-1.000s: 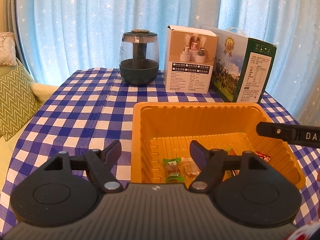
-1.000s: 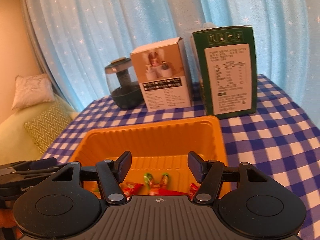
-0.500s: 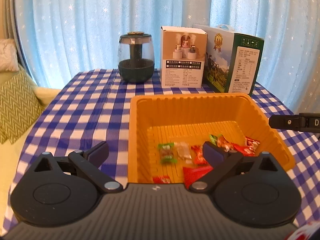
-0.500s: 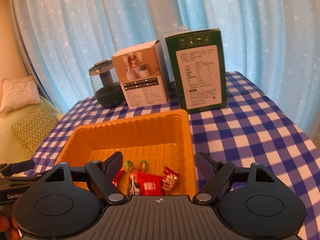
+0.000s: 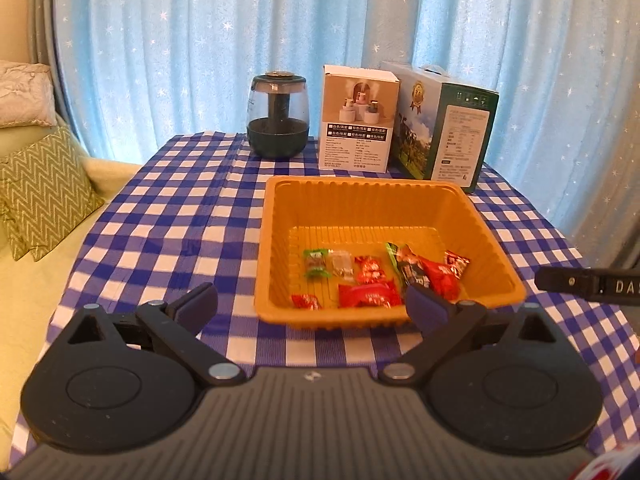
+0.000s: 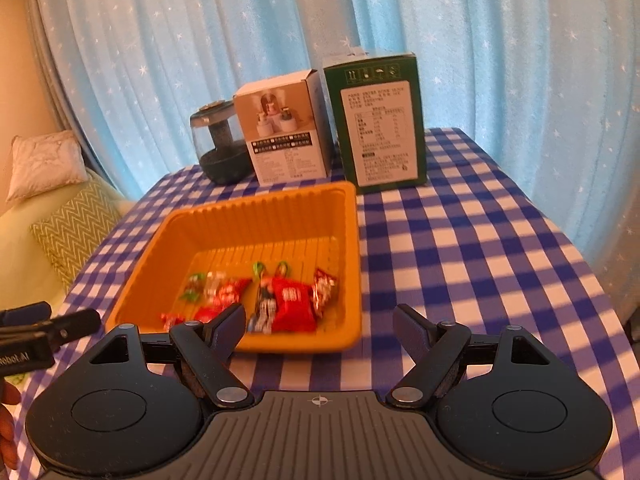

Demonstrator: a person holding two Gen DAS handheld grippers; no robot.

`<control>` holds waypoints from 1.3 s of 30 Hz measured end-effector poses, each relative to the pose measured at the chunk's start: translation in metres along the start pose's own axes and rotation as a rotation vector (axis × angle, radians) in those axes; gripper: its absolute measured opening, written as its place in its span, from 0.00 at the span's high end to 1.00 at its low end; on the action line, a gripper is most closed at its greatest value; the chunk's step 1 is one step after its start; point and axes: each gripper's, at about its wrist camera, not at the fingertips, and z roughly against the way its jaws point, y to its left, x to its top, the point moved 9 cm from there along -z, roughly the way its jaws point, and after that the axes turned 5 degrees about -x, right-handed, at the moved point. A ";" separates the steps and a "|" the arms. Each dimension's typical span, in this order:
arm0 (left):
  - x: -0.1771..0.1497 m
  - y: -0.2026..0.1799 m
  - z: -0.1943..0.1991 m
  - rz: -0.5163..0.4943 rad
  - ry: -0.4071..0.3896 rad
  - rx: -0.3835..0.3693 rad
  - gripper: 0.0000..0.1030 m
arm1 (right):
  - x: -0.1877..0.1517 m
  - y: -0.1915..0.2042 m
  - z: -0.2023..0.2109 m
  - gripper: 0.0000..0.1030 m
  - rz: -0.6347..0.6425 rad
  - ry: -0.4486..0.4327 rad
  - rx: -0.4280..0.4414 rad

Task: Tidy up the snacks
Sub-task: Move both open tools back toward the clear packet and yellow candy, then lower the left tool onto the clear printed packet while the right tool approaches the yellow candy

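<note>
- The blue-and-white checked tablecloth (image 5: 168,224) covers the table.
- The orange ribbed plastic tray (image 5: 372,204) sits at the cloth's centre, at 12 o'clock from both grippers.
- Behind the tray, at 12 o'clock, stand a green printed carton (image 6: 376,120), a white product box (image 5: 358,120) and a dark glass-domed jar (image 5: 279,116).
- The left gripper (image 5: 312,306) is released, empty, jaws wide.
- The right gripper (image 6: 319,326) is likewise released and empty.
- Wrapped snacks (image 5: 370,270), mostly red, some green, one clear, lie scattered across the tray's near half.

starry blue curtain (image 5: 200,40), checkered table (image 5: 160,220), cushions (image 5: 36,176)
</note>
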 end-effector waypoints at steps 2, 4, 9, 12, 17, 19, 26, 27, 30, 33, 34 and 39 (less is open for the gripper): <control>-0.005 -0.001 0.013 0.012 0.002 -0.004 0.03 | -0.007 -0.001 0.012 0.22 -0.006 0.004 -0.001; -0.010 -0.001 0.025 0.020 0.006 -0.002 0.03 | -0.013 -0.001 0.025 0.22 -0.008 0.003 0.001; -0.027 -0.005 0.051 0.002 0.017 -0.010 0.03 | -0.028 0.001 0.055 0.22 -0.002 -0.003 0.005; -0.041 -0.008 0.065 -0.011 0.021 -0.011 0.03 | -0.038 0.000 0.071 0.22 0.003 -0.010 0.009; -0.062 -0.016 0.083 -0.038 0.039 -0.020 0.03 | -0.057 -0.005 0.092 0.22 0.002 -0.004 0.004; -0.070 -0.021 0.090 -0.057 0.038 -0.033 0.03 | -0.066 -0.005 0.098 0.22 0.007 0.004 0.006; -0.096 -0.032 0.103 -0.099 0.049 -0.069 0.03 | -0.099 -0.002 0.108 0.22 0.063 0.048 0.021; -0.099 -0.031 0.104 -0.104 0.052 -0.067 0.03 | -0.103 -0.003 0.107 0.22 0.065 0.055 0.023; -0.106 -0.029 0.107 -0.123 0.050 -0.065 0.03 | -0.112 -0.006 0.105 0.22 0.069 0.072 0.024; -0.112 -0.025 0.106 -0.138 0.060 -0.062 0.03 | -0.121 -0.009 0.102 0.22 0.083 0.086 0.022; -0.114 -0.025 0.105 -0.140 0.068 -0.072 0.03 | -0.123 -0.009 0.102 0.22 0.086 0.089 0.021; -0.121 -0.029 0.098 -0.194 0.103 -0.100 0.03 | -0.132 -0.013 0.096 0.22 0.111 0.110 0.012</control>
